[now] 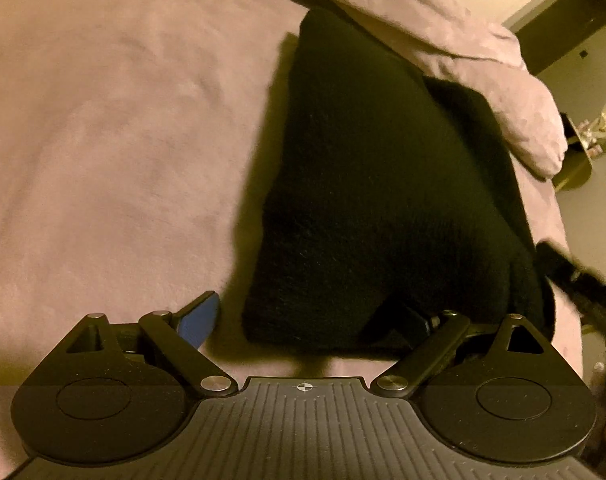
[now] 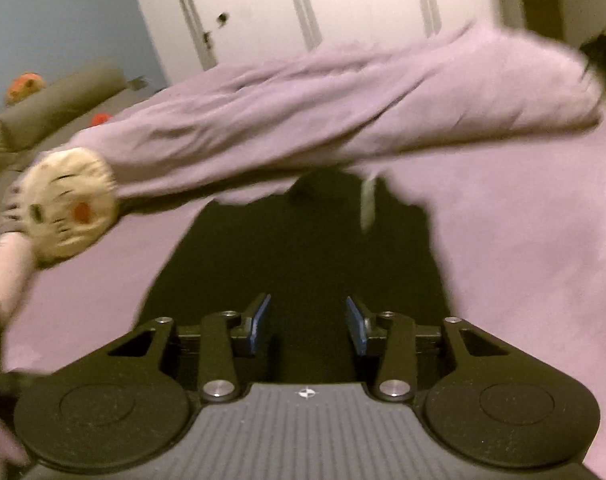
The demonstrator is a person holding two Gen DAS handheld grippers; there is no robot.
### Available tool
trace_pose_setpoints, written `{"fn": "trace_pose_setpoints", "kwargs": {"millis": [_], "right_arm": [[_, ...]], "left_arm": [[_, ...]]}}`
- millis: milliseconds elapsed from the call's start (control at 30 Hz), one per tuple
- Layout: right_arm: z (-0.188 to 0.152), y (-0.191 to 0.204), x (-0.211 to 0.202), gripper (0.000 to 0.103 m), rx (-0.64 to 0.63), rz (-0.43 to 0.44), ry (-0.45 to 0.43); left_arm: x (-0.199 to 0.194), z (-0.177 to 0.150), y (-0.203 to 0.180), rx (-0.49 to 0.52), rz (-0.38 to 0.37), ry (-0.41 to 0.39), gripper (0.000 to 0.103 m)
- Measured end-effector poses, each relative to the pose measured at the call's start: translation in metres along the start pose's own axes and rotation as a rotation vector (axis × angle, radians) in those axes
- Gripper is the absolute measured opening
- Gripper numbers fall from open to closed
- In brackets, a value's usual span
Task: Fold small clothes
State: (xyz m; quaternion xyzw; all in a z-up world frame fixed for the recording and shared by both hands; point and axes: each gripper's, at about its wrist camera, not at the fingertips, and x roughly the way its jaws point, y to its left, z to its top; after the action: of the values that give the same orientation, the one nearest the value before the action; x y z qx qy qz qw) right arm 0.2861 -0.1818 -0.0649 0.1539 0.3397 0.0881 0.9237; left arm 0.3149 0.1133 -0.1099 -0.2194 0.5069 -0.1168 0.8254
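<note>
Pink bedding (image 1: pixel 103 140) lay under a black garment (image 1: pixel 375 200); no writing was legible. Left gripper (image 1: pixel 315 320) gaped wide; right gripper (image 2: pixel 307 322) stood parted, holding nothing.

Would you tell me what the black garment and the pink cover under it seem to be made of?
Black garment: likely a fuzzy, matte knit or fleece; its surface looks nappy and unshiny. Pink cover: apparently soft brushed fabric, matte, with gentle dimples.
</note>
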Motion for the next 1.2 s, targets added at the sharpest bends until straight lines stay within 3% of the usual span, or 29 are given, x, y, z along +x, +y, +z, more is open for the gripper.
{"fn": "trace_pose_setpoints", "kwargs": {"millis": [67, 133, 267, 667, 800, 900, 1133, 1200], "right_arm": [[-0.011, -0.005, 0.008, 0.026, -0.005, -0.041, 0.037], [-0.016, -0.007, 0.010, 0.008, -0.039, -0.083, 0.035], [-0.014, -0.014, 0.011, 0.000, -0.030, -0.114, 0.045], [-0.014, -0.008, 0.000, 0.000, -0.105, -0.194, 0.049], [-0.001, 0.003, -0.010, 0.005, -0.144, -0.169, -0.035], [0.011, 0.011, 0.005, 0.010, -0.195, -0.207, -0.070], [0.045, 0.017, 0.066, 0.010, -0.304, -0.255, -0.102], [0.051, 0.014, 0.083, 0.009, -0.353, -0.284, -0.091]], "left_arm": [[0.000, 0.001, 0.000, 0.002, 0.006, 0.007, 0.095], [0.001, 0.002, -0.001, 0.002, 0.012, 0.015, 0.095], [0.003, 0.001, -0.003, 0.005, 0.025, 0.024, 0.096], [-0.015, -0.001, 0.003, 0.007, 0.063, 0.050, 0.096], [-0.044, 0.008, 0.004, 0.011, 0.046, -0.051, 0.096], [-0.047, 0.022, -0.001, 0.002, 0.041, -0.119, 0.096], [-0.004, 0.067, -0.048, 0.126, 0.009, -0.248, 0.097], [0.014, 0.074, -0.056, 0.137, 0.042, -0.228, 0.097]]}}
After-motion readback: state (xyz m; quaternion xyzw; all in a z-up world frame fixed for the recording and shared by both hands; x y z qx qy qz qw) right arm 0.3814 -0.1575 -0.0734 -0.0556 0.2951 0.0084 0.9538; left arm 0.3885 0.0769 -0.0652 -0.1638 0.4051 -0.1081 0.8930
